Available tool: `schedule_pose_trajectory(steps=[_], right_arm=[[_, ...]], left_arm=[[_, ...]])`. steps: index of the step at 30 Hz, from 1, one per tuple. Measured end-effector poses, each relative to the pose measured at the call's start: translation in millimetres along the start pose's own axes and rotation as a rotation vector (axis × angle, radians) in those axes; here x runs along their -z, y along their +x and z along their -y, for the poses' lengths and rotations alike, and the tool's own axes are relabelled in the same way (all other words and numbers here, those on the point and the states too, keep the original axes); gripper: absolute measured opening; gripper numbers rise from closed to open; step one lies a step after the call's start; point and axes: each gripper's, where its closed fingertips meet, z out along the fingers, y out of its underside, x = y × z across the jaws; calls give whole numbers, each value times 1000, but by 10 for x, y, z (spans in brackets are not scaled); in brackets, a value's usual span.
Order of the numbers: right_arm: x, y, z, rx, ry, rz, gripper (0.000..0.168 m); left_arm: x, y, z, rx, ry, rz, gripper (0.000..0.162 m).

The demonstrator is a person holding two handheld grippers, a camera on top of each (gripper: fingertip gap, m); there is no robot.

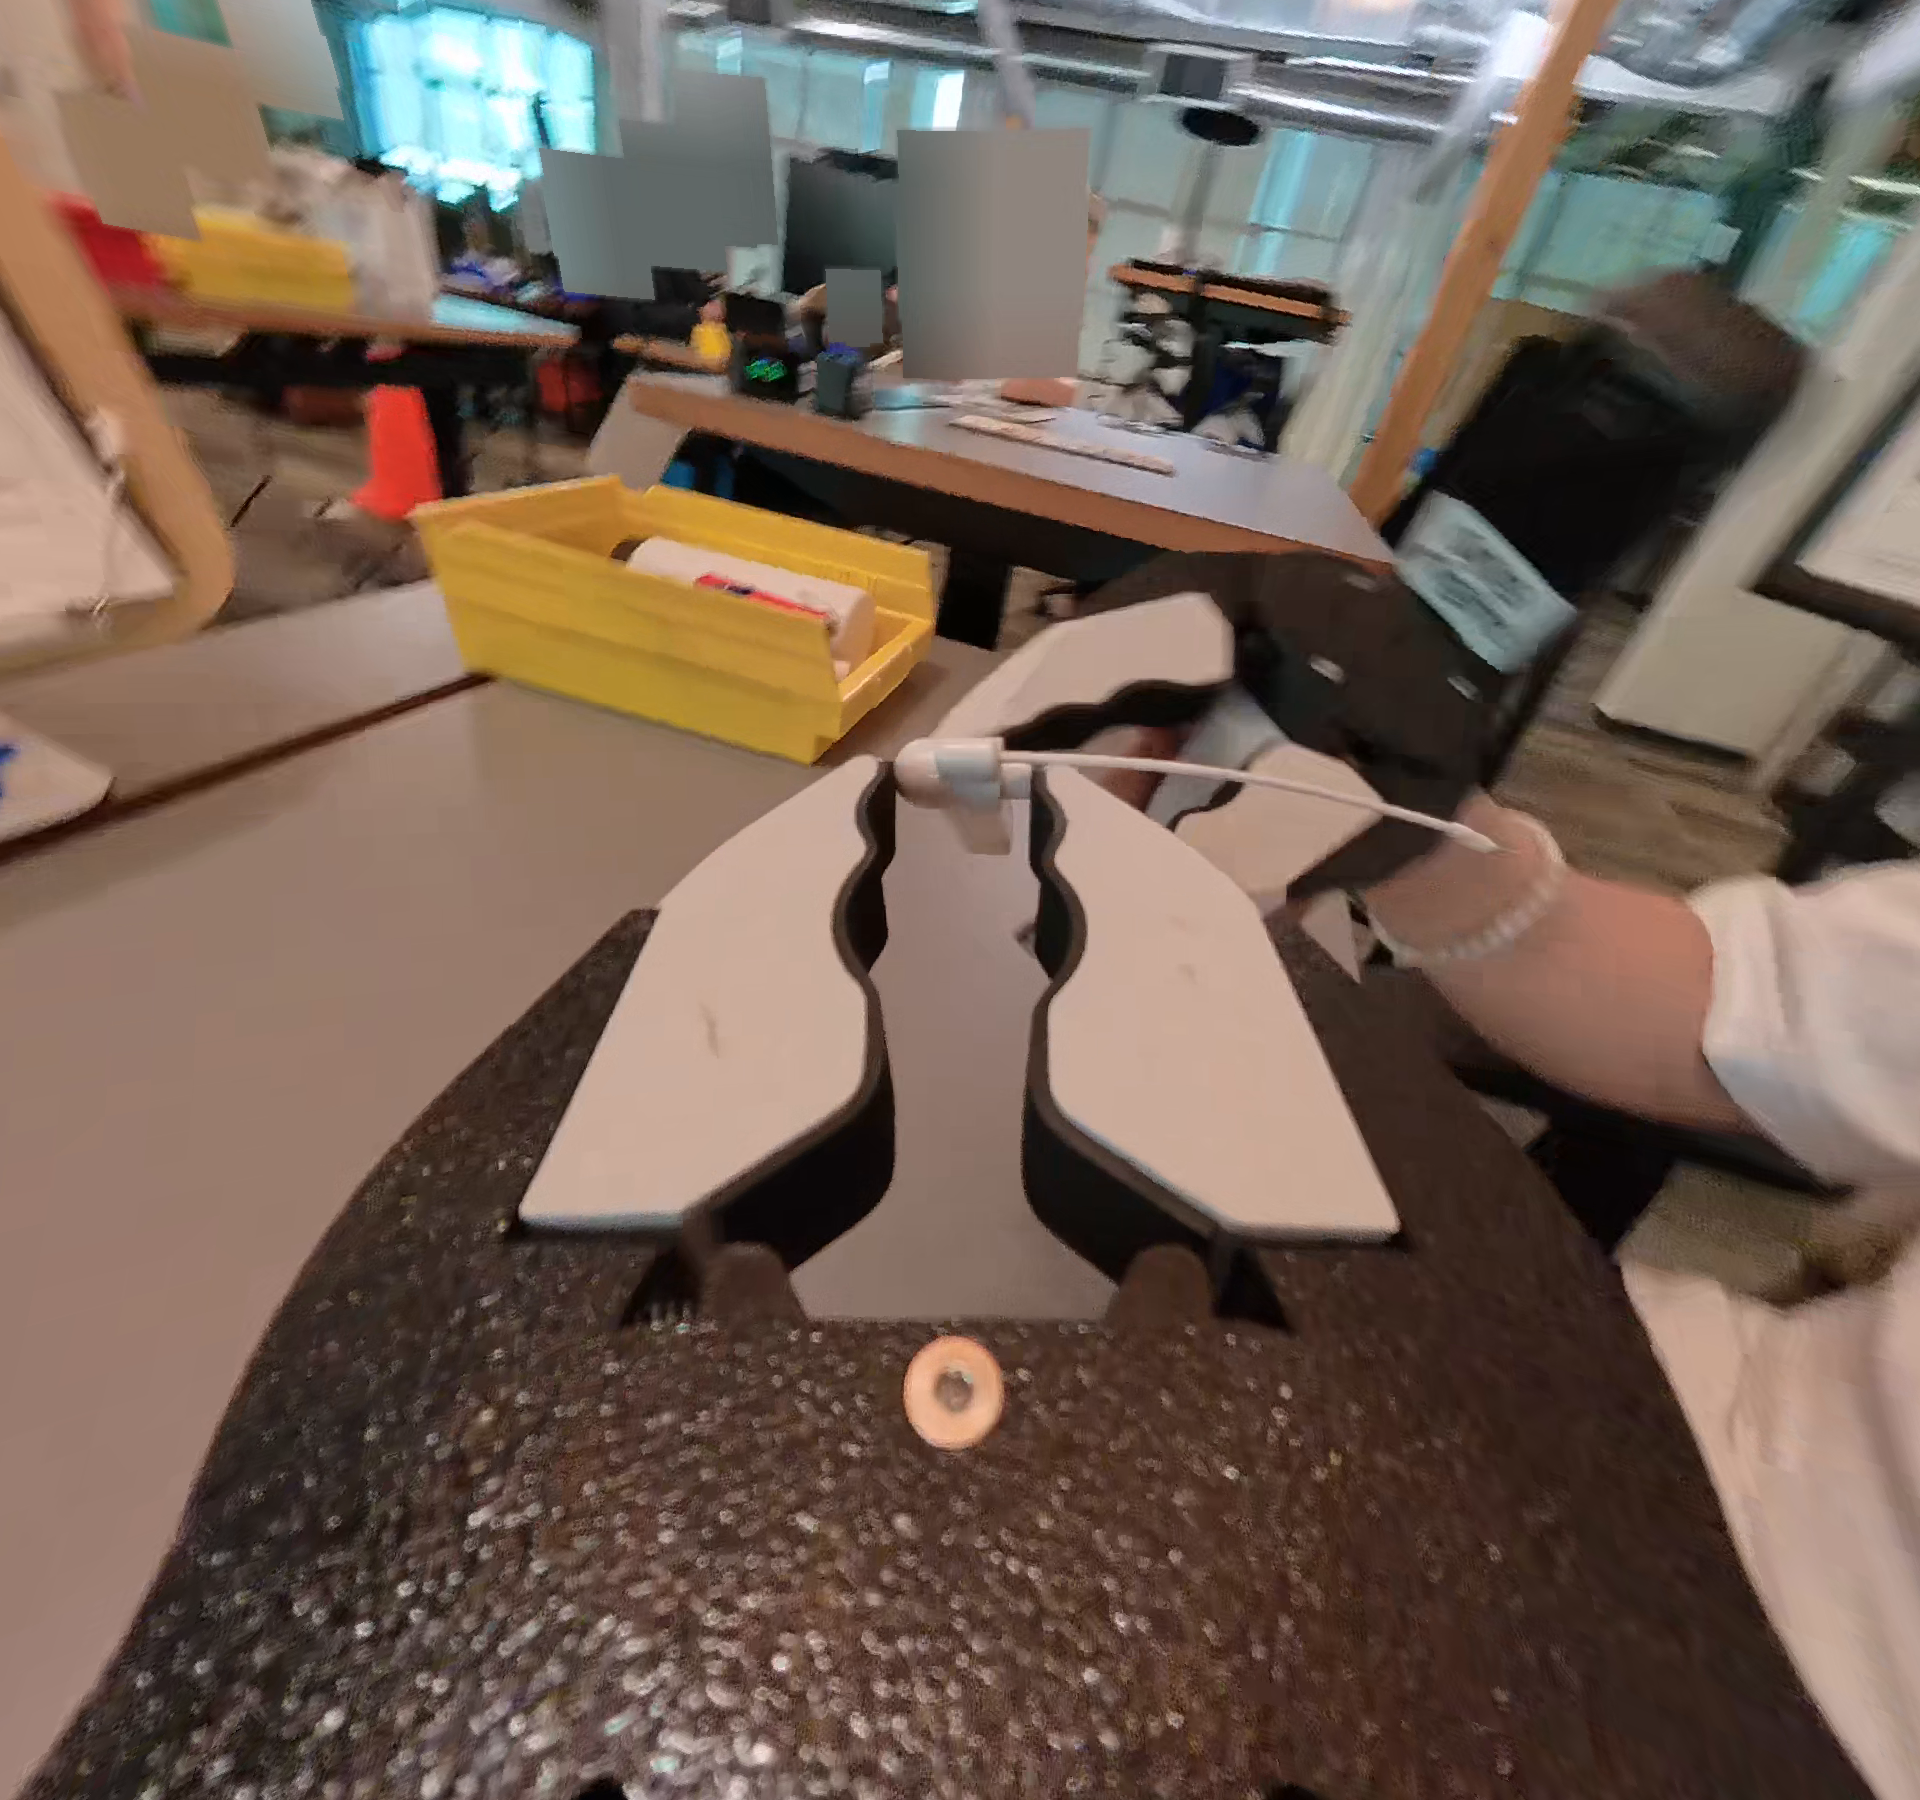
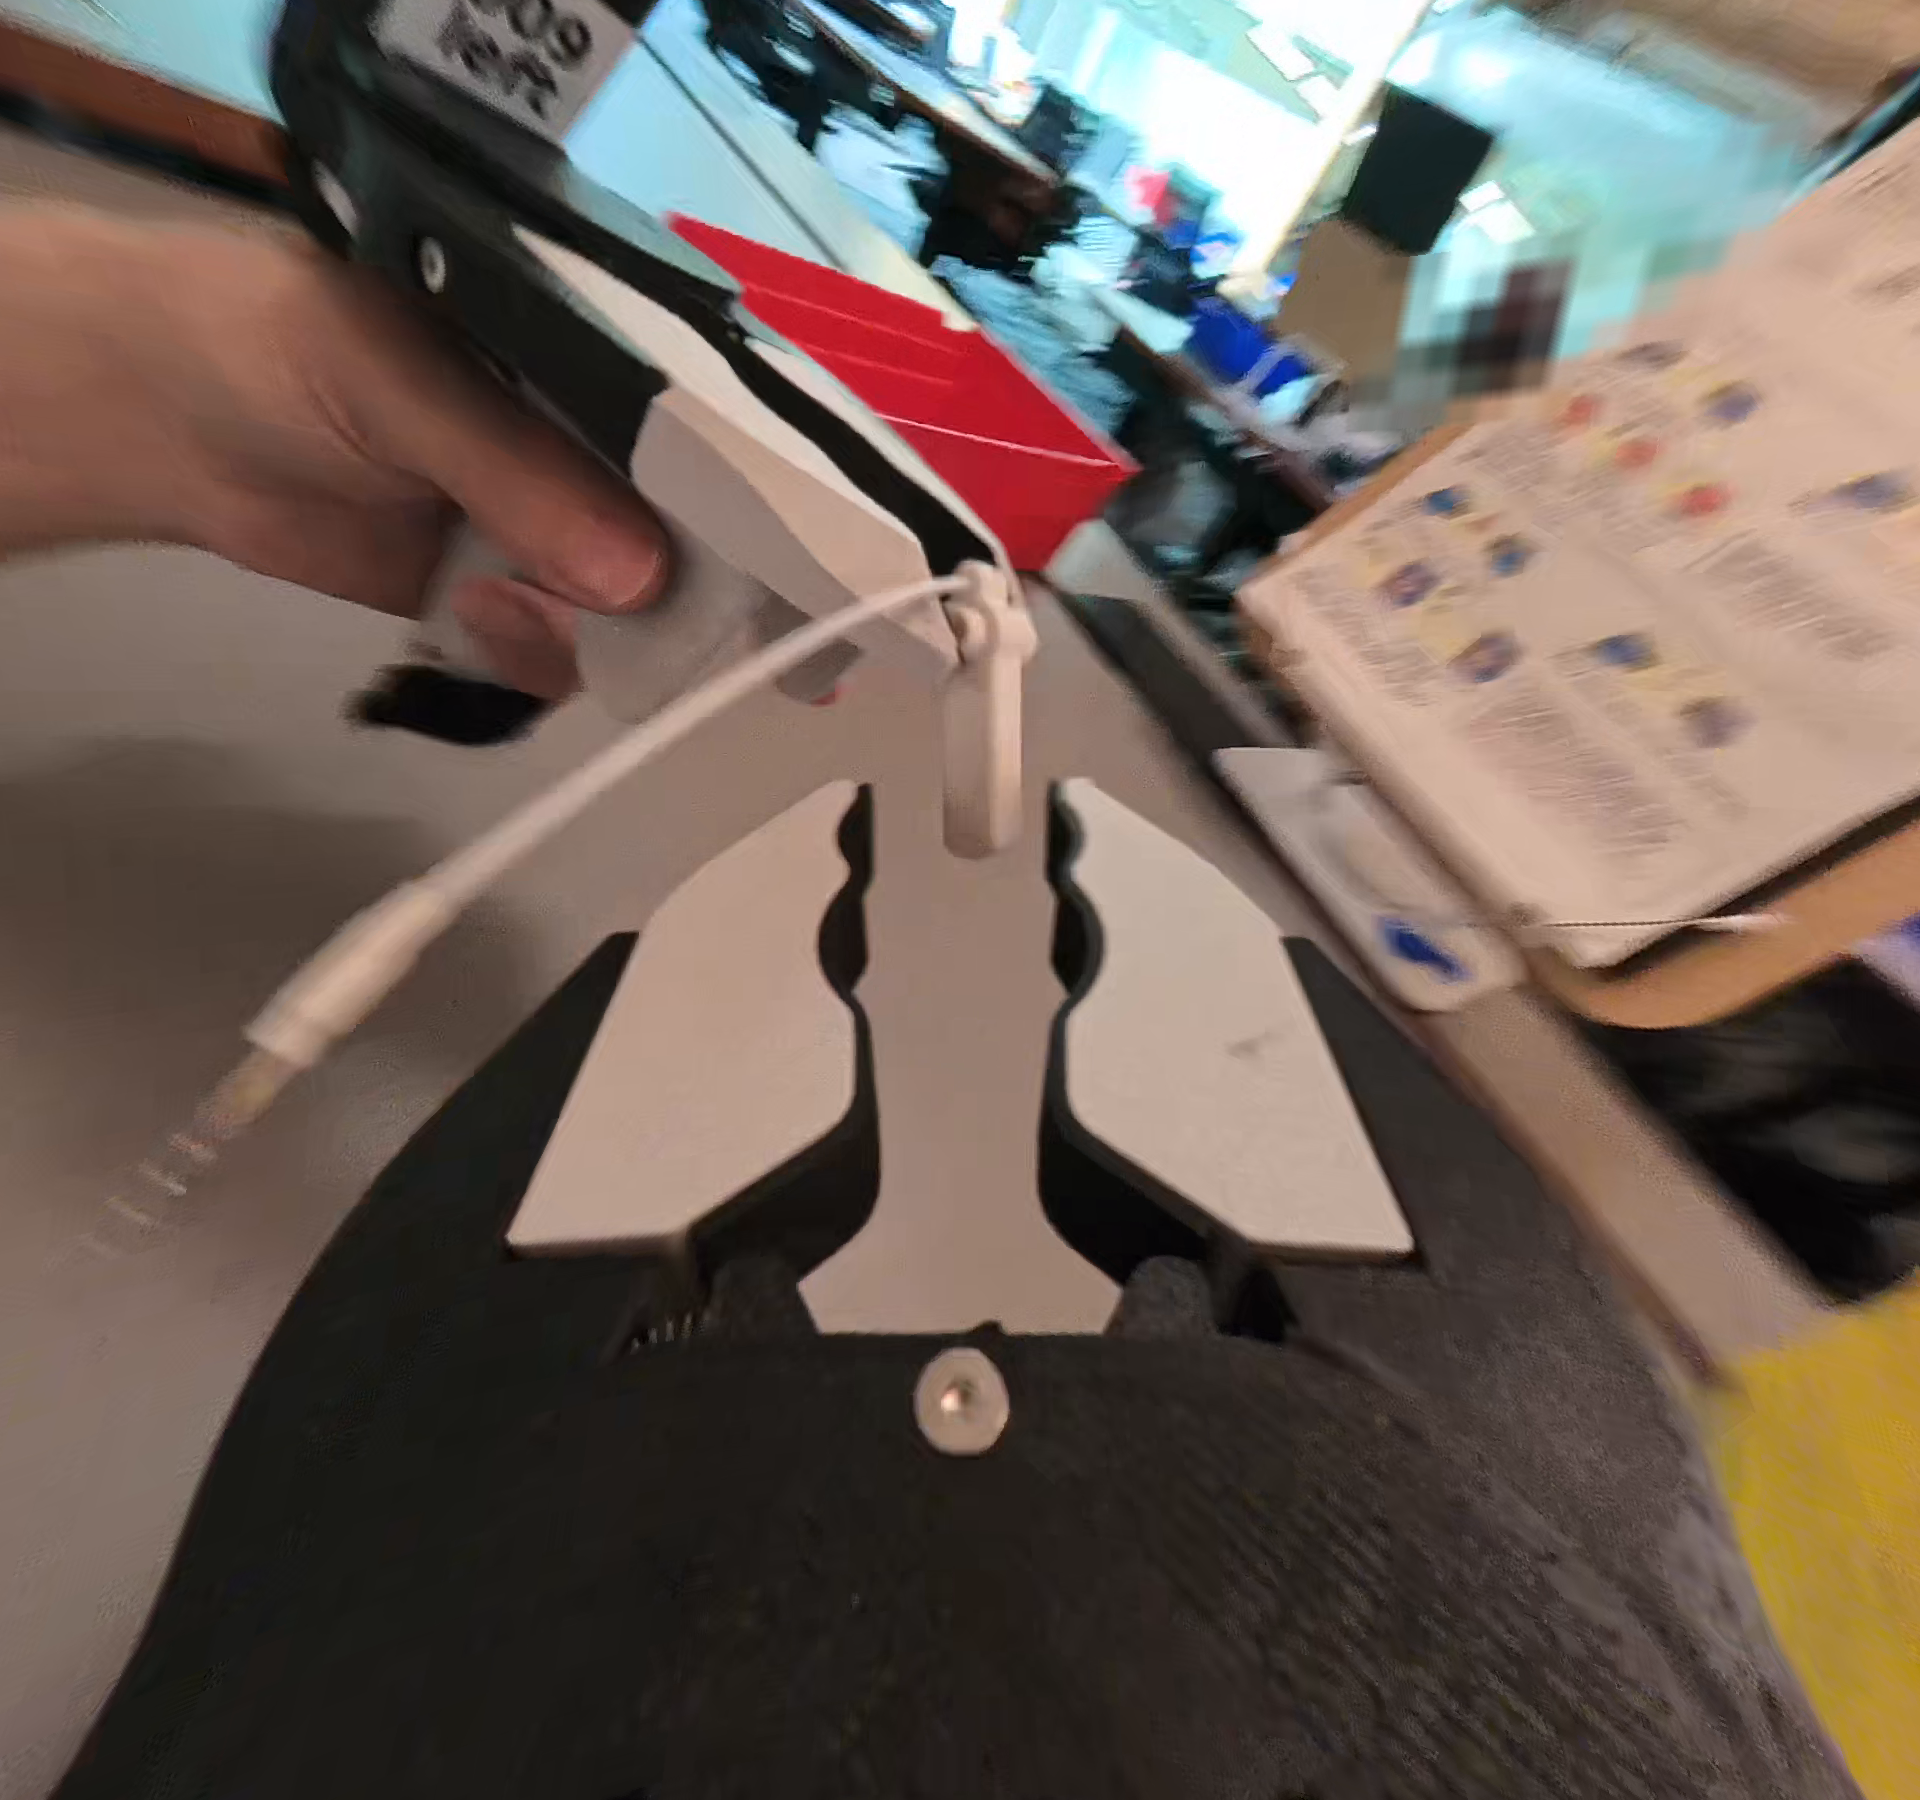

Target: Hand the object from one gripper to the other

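white adapter cable (image 2: pixel 582 805): metal plug tip motion-blurred in right wrist view, streaked; far end thins out of focus in left wrist view. which gripper clamps it unclear from either view. red plastic bin (image 2: pixel 935 400) half hidden behind other gripper. yellow plastic bin (image 2: pixel 1839 1501) cut by frame edge. background desks blurred.

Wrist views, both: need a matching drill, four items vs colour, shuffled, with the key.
Items:
1. nearest left-view bin
2. right-view bin
3. cone
4. cable

Colours:
A. white
B. orange
C. yellow
D. red

Pairs: 1-C, 2-D, 3-B, 4-A
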Motion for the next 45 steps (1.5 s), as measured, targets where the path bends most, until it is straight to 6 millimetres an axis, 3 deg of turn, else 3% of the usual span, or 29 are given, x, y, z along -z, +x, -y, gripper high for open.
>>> schedule_pose_trajectory(steps=[1,4,8,10,14,19,23,35,42,44,45], right_arm=[[26,-70,3,-111,11,105,44],[155,-258,121,-541,87,440,65],[305,-469,313,-875,194,799,62],[255,-488,347,-961,204,822,63],[114,-394,334,-1055,185,694,62],[-37,-246,16,-1031,43,479,62],[-30,-225,13,-1080,62,502,56],[-56,-181,-128,-950,-10,386,51],[-61,-87,-146,-725,-4,262,69],[-48,-102,-121,-690,8,270,63],[-38,-130,-90,-670,22,289,52]], left_arm=[[38,51,21,-47,11,-52,24],[172,214,26,-175,37,-207,24],[282,339,-60,-270,53,-333,24],[286,348,-105,-331,64,-340,24],[219,296,-206,-505,35,-264,24],[123,164,-212,-763,-21,-68,24],[60,108,-261,-984,-100,38,24],[-15,11,-266,-1291,-243,228,24],[-35,67,-247,-1361,-232,236,24],[-40,73,-253,-1353,-227,231,19],[-41,67,-254,-1353,-228,234,23]])
